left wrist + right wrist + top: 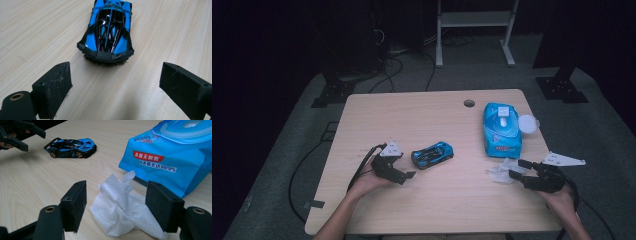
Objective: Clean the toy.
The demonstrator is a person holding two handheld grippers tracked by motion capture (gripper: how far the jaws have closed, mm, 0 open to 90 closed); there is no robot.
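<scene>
A blue and black toy car [432, 154] stands near the middle of the wooden table [427, 115]. My left gripper [406, 167] is just left of it, open, with the car's [107, 32] tail a short way ahead of the wide-spread jaws [118, 87]. A crumpled white wipe [503, 172] lies at the right, below a blue wipes pack [501, 129]. My right gripper [518, 169] is open, and the wipe [117, 200] lies between its jaws [117, 206], unpinched. The right gripper view also has the car [71, 147], the pack [172, 152] and the left gripper [31, 138].
A round white lid [528, 123] lies beside the pack near the table's right edge. A cable hole [469, 103] is at the far side of the table. Cables [392, 70] and a white frame [474, 20] are on the floor beyond.
</scene>
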